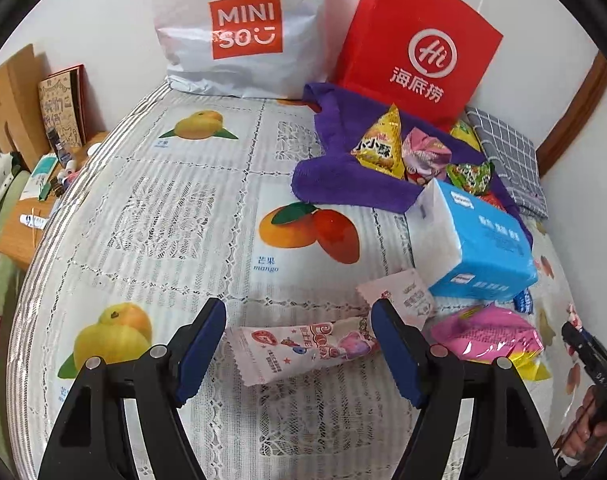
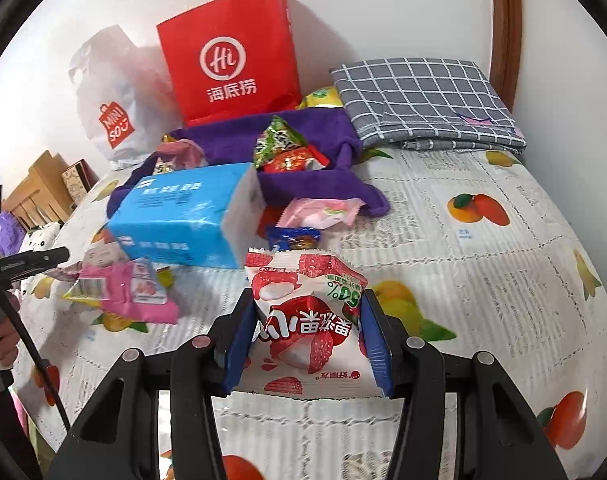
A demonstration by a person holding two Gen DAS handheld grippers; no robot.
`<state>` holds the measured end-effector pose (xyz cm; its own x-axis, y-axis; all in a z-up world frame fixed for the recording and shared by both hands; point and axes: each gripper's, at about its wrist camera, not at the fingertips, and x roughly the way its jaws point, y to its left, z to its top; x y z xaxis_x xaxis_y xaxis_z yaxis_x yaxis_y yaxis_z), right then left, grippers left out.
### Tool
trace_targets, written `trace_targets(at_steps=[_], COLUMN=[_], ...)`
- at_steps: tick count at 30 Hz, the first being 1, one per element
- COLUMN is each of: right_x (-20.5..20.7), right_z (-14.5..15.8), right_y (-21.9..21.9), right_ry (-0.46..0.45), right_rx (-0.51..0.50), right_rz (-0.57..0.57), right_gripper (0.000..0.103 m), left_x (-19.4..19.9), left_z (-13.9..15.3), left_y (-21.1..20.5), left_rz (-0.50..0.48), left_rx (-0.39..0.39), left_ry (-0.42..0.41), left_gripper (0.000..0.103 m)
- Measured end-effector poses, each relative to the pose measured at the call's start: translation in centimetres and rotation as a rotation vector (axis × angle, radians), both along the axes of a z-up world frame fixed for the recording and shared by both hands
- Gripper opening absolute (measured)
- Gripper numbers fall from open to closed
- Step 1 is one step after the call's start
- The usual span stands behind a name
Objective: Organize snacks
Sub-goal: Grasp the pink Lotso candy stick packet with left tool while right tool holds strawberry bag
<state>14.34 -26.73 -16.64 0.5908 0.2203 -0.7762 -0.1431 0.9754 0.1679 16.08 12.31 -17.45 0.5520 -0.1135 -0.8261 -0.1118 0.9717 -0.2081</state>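
My left gripper (image 1: pixel 297 344) is open, its blue pads on either side of a long pink-and-white snack packet (image 1: pixel 299 350) lying on the table. My right gripper (image 2: pixel 307 332) is shut on a red-and-white lychee snack bag (image 2: pixel 307 320). A purple cloth (image 1: pixel 335 176) (image 2: pixel 303 188) holds several small snack packs: yellow (image 1: pixel 381 144), pink (image 1: pixel 423 152), green (image 2: pixel 277 142) and red (image 2: pixel 293 162). A pink packet (image 1: pixel 487 332) (image 2: pixel 131 292), a pale pink packet (image 2: pixel 323 212) and a blue candy (image 2: pixel 295 238) lie loose on the table.
A blue tissue pack (image 1: pixel 475 240) (image 2: pixel 183 216) lies at the cloth's near edge. A red paper bag (image 1: pixel 415 52) (image 2: pixel 231 68) and a white Miniso bag (image 1: pixel 243 28) stand against the wall. A grey checked cloth (image 2: pixel 423 100) lies folded at the back right. A fruit-print tablecloth (image 1: pixel 163 220) covers the table.
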Motion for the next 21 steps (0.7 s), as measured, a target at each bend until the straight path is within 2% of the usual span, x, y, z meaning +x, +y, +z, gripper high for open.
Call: trace_targets(at_steps=[11,15,21], right_x=[-0.8,-0.8,-1.1], right_z=[0.4,0.1,-0.1], right_y=[1.0,0.9,0.9], right_ry=[-0.011,-0.001,-0.001], right_rx=[-0.006,0.0,0.003], right_rz=[0.024,0.023,0.03], right_gripper=[0.051,0.051,0.051], left_x=[-0.5,-1.3,-2.3], left_z=[-0.3,-0.4,0.6], left_y=[-2.5,-3.1,-3.6], left_rz=[-0.116,-0.188,-0.205], left_rx=[0.094,0.041,0.095], left_ry=[0.007,0.018,-0.021], left_gripper=[0.073,0.073,0.074])
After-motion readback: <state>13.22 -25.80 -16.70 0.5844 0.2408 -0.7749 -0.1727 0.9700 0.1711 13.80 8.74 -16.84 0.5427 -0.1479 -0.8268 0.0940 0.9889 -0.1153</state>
